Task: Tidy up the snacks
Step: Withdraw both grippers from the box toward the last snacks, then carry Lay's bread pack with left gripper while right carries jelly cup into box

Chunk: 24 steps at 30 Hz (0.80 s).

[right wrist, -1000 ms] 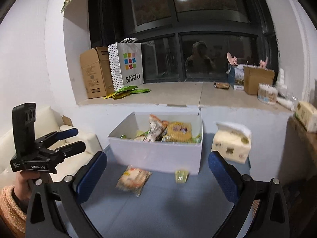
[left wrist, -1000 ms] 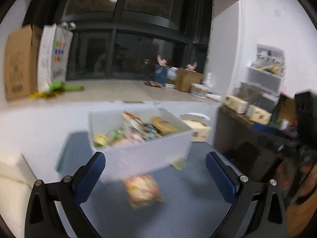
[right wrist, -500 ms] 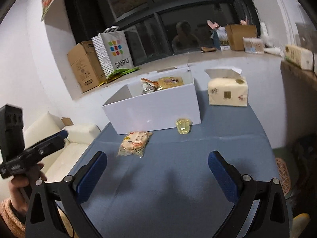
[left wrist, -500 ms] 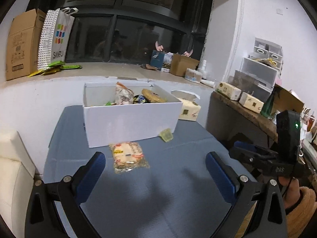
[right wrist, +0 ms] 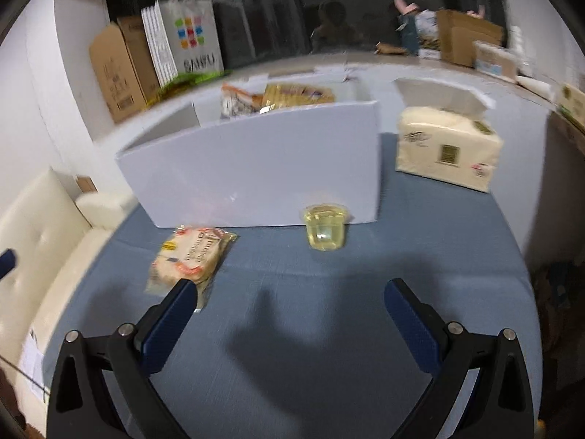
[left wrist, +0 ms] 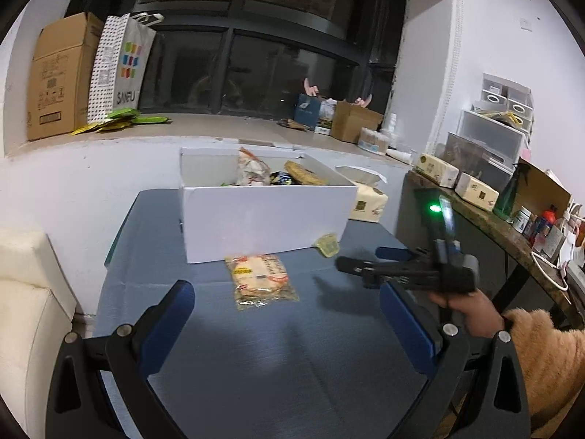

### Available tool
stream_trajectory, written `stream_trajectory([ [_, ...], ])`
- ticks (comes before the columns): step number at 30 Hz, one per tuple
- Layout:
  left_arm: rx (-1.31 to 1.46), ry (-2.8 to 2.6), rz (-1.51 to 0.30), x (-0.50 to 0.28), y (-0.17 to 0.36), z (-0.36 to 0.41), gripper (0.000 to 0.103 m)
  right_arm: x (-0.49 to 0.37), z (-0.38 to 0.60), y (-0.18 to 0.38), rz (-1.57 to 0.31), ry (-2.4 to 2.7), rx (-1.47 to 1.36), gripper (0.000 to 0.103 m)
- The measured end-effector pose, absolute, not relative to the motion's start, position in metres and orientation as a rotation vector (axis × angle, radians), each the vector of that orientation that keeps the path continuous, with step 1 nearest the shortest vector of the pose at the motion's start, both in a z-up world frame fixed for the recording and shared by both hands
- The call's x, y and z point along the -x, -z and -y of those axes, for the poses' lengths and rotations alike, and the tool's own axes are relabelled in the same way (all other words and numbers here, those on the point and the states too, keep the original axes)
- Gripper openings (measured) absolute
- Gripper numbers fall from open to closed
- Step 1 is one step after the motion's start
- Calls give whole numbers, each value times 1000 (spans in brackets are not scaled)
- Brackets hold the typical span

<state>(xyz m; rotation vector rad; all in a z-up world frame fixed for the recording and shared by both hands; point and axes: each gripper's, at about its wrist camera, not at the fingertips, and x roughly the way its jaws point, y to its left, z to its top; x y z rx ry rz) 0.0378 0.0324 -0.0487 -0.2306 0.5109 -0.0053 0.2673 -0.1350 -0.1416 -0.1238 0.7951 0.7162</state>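
A white box (left wrist: 263, 216) (right wrist: 256, 168) holding several snack packs stands on the blue table (left wrist: 292, 347). A clear cracker pack (left wrist: 260, 280) (right wrist: 190, 256) lies flat in front of it. A small yellow jelly cup (left wrist: 326, 244) (right wrist: 326, 231) sits by the box's right front corner. My left gripper (left wrist: 287, 303) is open and empty above the table, short of the cracker pack. My right gripper (right wrist: 289, 301) is open and empty, short of the jelly cup; it also shows in the left wrist view (left wrist: 351, 265), just right of the cup.
A tissue pack (left wrist: 367, 203) (right wrist: 448, 150) lies right of the box. A cream sofa (left wrist: 25, 292) stands left of the table. A side shelf (left wrist: 512, 234) with bottles and boxes is on the right. A windowsill (left wrist: 219, 128) with cartons and a paper bag is behind.
Both grippers have dropped lower and moved closer to the table and the snacks. The right gripper has come forward to near the jelly cup. Both stay open.
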Motion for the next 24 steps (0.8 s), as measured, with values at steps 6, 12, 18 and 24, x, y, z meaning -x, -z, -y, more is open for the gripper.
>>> stream_trajectory([
  [6,253,-38,-528,-33,57,-48,103,-313,111,157,-845,-656,124,100],
  [12,272,-57,-555,-33,69,-57,103,-338,110,172,-911,-624,107,51],
  [18,272,-51,-579,-43,76,-57,103,-313,122,161,-861,-687,123,45],
  [24,257,-20,-644,-82,89,-47,103,-267,161,124,-758,-760,29,45],
])
